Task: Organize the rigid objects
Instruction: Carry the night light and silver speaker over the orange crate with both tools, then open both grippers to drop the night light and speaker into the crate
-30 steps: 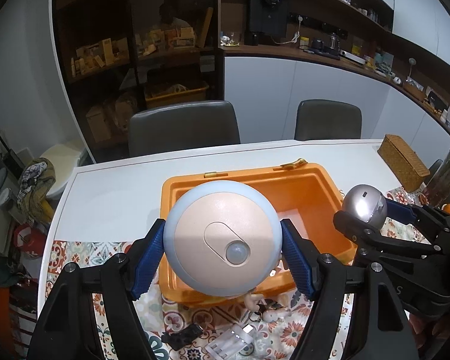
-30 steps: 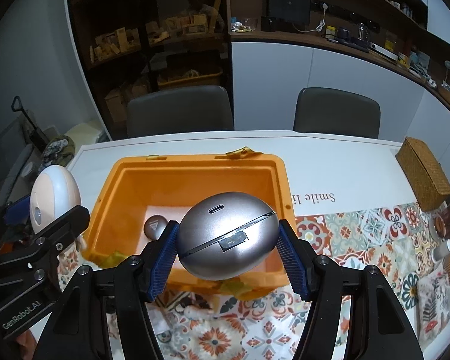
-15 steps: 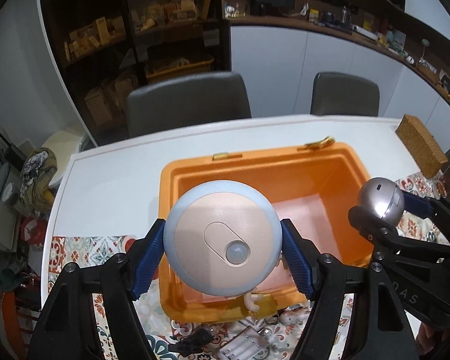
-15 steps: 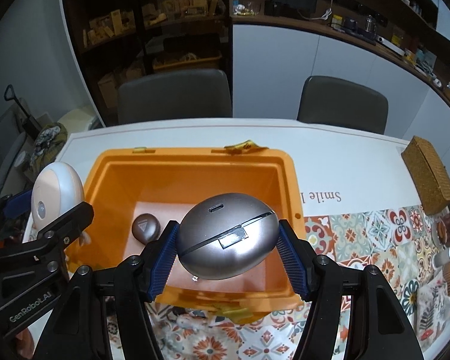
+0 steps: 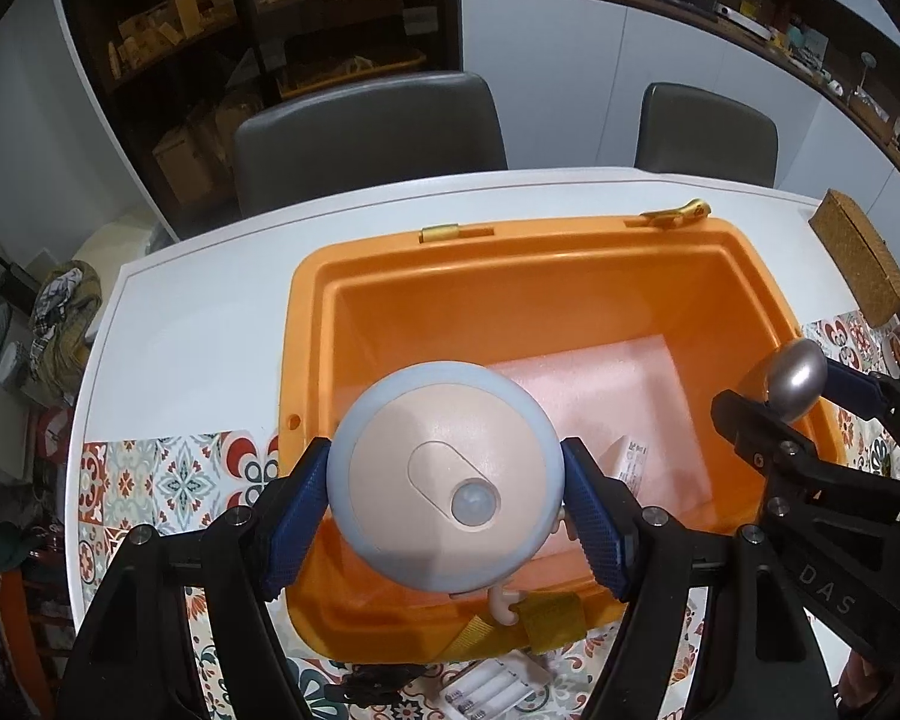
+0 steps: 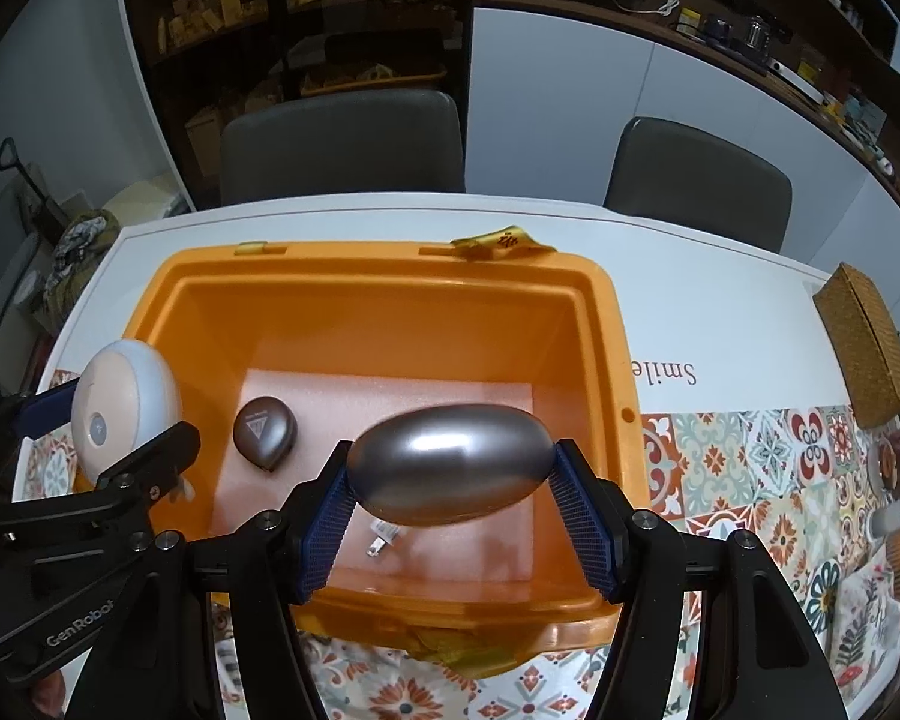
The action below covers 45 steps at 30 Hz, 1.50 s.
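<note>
My left gripper (image 5: pixel 447 489) is shut on a round blue-rimmed, peach-faced sensor light (image 5: pixel 444 477), held above the near left part of the open orange bin (image 5: pixel 510 252). My right gripper (image 6: pixel 450 468) is shut on a silver egg-shaped case (image 6: pixel 450 462), held over the bin's (image 6: pixel 390 276) near middle. Each wrist view catches the other gripper at its edge: the silver case (image 5: pixel 798 375) at the right, the sensor light (image 6: pixel 120 414) at the left. On the bin's pink foam floor lie a small brown teardrop-shaped case (image 6: pixel 265 433) and a white plug-like item (image 6: pixel 384 537).
The bin stands on a white table (image 6: pixel 720 300) partly covered by a patterned cloth (image 6: pixel 750 468). A woven box (image 6: pixel 867 342) sits at the right. A clear battery holder (image 5: pixel 492 693) and a black item (image 5: pixel 372 684) lie in front of the bin. Two grey chairs (image 6: pixel 342 144) stand behind the table.
Both grippers have sunk and tipped further down toward the bin with their objects still gripped. The bin's floor and the teardrop-shaped case show more fully.
</note>
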{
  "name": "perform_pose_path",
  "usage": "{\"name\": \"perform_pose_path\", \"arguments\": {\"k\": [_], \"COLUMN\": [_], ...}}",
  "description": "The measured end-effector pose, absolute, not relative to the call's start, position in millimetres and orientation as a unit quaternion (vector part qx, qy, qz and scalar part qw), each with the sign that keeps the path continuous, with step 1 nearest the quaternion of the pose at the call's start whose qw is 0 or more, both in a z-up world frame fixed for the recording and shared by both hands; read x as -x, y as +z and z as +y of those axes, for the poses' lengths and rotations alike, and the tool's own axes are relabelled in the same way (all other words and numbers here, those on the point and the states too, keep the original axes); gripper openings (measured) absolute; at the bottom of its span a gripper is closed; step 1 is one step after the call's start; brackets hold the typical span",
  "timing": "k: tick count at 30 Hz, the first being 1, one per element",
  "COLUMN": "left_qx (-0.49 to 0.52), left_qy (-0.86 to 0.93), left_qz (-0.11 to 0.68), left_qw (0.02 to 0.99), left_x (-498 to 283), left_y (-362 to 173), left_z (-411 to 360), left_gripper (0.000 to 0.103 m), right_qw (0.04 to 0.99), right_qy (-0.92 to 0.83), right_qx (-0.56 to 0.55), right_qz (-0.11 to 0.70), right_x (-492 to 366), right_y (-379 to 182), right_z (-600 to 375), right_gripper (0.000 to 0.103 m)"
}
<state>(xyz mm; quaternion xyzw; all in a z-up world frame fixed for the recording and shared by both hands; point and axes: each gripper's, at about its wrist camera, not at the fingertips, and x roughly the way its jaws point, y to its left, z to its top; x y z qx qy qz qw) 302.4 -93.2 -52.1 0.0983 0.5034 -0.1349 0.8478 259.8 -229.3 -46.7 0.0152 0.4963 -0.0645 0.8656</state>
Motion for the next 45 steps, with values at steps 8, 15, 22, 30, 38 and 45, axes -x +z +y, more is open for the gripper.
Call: {"name": "perform_pose_path", "arguments": {"k": [8, 15, 22, 30, 38, 45], "left_qx": [-0.103, -0.112, -0.124, -0.124, -0.105, -0.093], "left_qy": [-0.132, -0.118, -0.074, -0.034, -0.018, -0.016], "left_qz": [0.516, 0.508, 0.479, 0.466, 0.475, 0.474], "left_qw": [0.840, 0.846, 0.866, 0.876, 0.874, 0.876], "left_x": [-306, -305, -298, -290, -286, -278], "left_y": [-61, -56, -38, -34, -41, -40], "left_z": [-95, -93, -77, -44, -22, -14], "left_gripper": [0.075, 0.076, 0.088, 0.089, 0.089, 0.089], "right_qw": [0.862, 0.860, 0.862, 0.863, 0.864, 0.875], "right_qy": [-0.067, -0.067, -0.053, -0.024, -0.009, -0.020], "right_qx": [-0.016, -0.019, -0.023, -0.018, -0.006, 0.009], "right_qz": [0.502, 0.505, 0.504, 0.504, 0.503, 0.484], "right_x": [-263, -262, -262, -266, -273, -265], "right_y": [-53, -55, -53, -54, -61, -51], "right_z": [-230, -232, -225, -202, -180, -173], "right_gripper": [0.064, 0.064, 0.064, 0.064, 0.070, 0.078]}}
